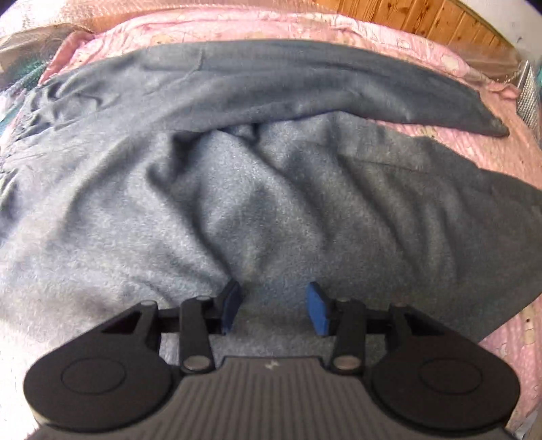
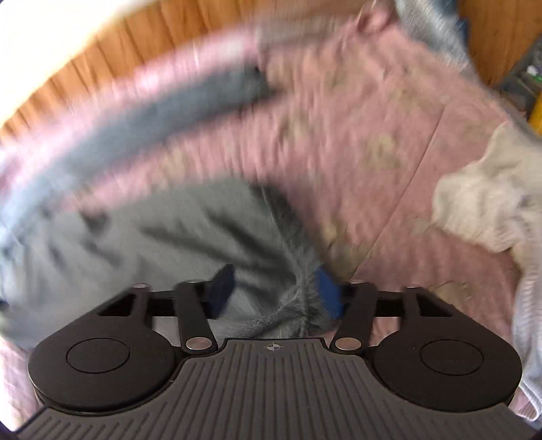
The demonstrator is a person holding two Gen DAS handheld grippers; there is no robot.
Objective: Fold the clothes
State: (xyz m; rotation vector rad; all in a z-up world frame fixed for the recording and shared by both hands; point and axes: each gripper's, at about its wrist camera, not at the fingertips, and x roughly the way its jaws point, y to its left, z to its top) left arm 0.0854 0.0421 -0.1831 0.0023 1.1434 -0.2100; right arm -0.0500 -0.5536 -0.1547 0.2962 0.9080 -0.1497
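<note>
A grey fleece garment (image 1: 237, 189) lies rumpled across a pink bedspread (image 1: 491, 145), one long sleeve or leg stretched along the far side. My left gripper (image 1: 274, 301) is open, its blue pads (image 1: 318, 311) just above the near part of the cloth, holding nothing. In the blurred right wrist view the same grey garment (image 2: 162, 237) lies at lower left. My right gripper (image 2: 274, 287) is open over the garment's edge, with a bunched fold of grey cloth lying between the jaws.
A wooden wall (image 1: 423, 17) runs behind the bed. A cream knitted garment (image 2: 484, 203) lies on the bedspread (image 2: 389, 118) at the right. A metal grille (image 1: 528, 98) stands at the far right edge.
</note>
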